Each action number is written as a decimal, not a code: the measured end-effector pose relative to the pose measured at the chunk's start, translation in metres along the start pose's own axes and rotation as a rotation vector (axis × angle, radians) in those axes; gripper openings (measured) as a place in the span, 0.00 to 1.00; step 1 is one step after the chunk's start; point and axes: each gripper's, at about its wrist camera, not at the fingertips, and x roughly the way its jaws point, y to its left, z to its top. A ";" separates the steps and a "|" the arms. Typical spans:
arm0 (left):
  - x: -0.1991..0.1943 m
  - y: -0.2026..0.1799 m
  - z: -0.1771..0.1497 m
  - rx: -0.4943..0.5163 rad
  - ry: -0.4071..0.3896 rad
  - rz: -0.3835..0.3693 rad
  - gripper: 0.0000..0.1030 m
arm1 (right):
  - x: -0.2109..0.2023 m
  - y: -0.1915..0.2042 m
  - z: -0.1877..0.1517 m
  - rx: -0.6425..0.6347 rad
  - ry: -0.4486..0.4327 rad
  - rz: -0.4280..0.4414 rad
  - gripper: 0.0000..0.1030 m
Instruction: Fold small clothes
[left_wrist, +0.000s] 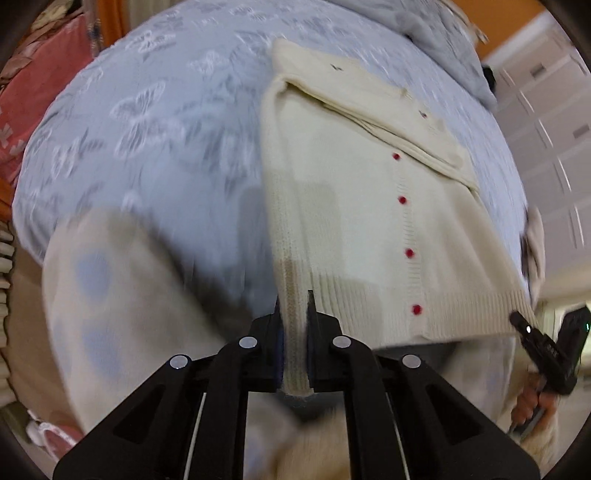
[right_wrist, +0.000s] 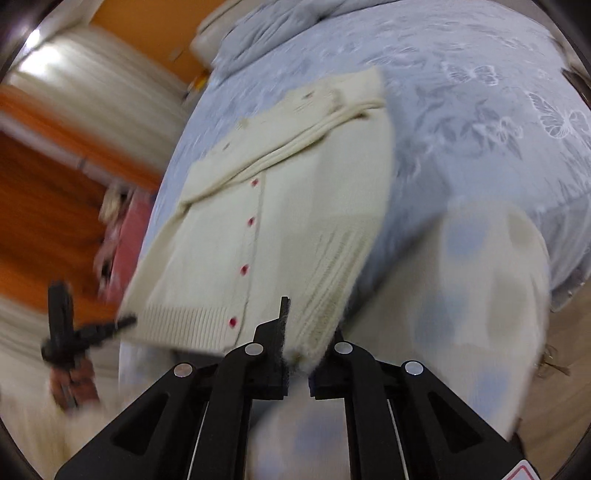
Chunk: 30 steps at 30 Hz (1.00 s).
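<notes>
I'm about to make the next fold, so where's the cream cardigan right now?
The cream cardigan lies button-side up on the blue butterfly bedspread, its ribbed hem clamped at both corners by the left gripper and right gripper.

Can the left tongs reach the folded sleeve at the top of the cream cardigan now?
Probably not yet. The left tongs are shut on the cream cardigan at its hem corner, as are the right tongs, so they are occupied. The folded sleeve lies uncovered at the far end.
</notes>
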 end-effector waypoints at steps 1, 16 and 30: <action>-0.011 -0.001 -0.009 0.022 0.011 0.000 0.08 | -0.010 0.005 -0.005 -0.017 0.016 0.012 0.07; 0.039 -0.031 0.234 -0.037 -0.259 0.017 0.28 | 0.052 -0.042 0.222 0.161 -0.324 -0.078 0.34; 0.135 -0.018 0.247 -0.008 -0.172 0.231 0.68 | 0.151 -0.063 0.246 0.058 -0.159 -0.344 0.69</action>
